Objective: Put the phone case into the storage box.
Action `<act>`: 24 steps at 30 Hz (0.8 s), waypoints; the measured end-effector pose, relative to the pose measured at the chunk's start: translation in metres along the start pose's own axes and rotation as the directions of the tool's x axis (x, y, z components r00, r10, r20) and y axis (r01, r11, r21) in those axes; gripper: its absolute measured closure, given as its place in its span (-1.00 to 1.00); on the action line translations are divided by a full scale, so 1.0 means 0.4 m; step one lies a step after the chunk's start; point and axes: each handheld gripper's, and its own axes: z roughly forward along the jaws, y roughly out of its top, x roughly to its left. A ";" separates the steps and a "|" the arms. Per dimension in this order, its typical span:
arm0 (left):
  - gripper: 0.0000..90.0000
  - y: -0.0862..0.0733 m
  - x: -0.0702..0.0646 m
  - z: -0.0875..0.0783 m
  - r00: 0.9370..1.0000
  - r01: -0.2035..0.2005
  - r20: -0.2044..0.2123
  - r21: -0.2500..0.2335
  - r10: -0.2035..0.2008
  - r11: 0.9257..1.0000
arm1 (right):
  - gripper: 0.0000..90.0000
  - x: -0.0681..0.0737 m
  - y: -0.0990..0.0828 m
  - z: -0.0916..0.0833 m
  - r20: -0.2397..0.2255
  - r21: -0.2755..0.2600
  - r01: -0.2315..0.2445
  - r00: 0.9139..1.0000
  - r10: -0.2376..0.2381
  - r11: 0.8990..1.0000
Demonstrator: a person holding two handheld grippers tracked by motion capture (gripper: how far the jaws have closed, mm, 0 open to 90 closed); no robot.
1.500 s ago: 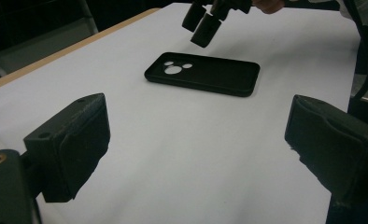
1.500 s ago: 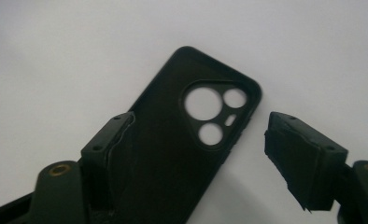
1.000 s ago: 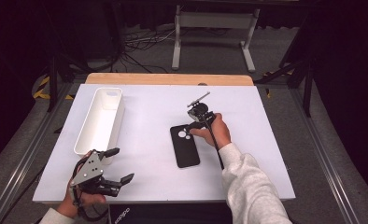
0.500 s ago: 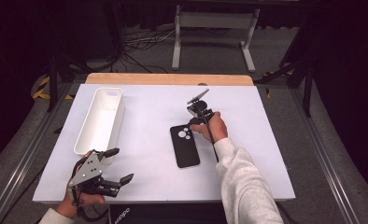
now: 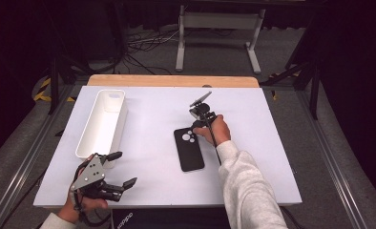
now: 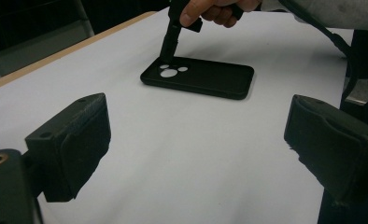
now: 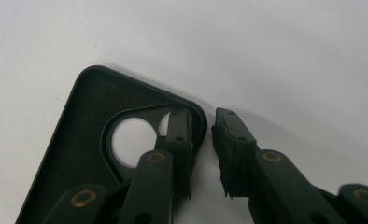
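A black phone case lies open side up in the middle of the white table, its camera holes at the far end. My right gripper points down at its far right corner. In the right gripper view one jaw stands inside the case beside the camera hole and the other outside the rim. The right gripper has just been closing, and a thin gap remains between the outer pad and the rim. My left gripper rests open near the front left edge, nothing between its jaws. The left gripper faces the case.
A long white tray stands at the left of the table, just beyond the left gripper. A wooden strip runs along the far edge. Beyond it are a metal stand and cables on the floor.
The right gripper's jaws have drawn closer together over the case's far corner. The left gripper has stayed put.
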 end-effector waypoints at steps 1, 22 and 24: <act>-0.82 0.000 0.000 0.000 1.000 0.000 0.000 0.000 0.000 1.000 | 0.79 -0.001 0.001 -0.001 -0.006 -0.003 -0.008 1.000 0.008 1.000; -0.82 0.000 0.000 0.001 1.000 0.002 0.000 -0.007 -0.002 1.000 | 0.87 -0.007 -0.012 -0.044 0.000 -0.116 -0.056 0.998 0.056 0.992; -0.82 0.001 0.000 0.001 1.000 0.005 -0.001 -0.006 -0.005 1.000 | 0.87 -0.004 -0.015 -0.055 -0.001 -0.142 -0.048 0.999 0.049 0.989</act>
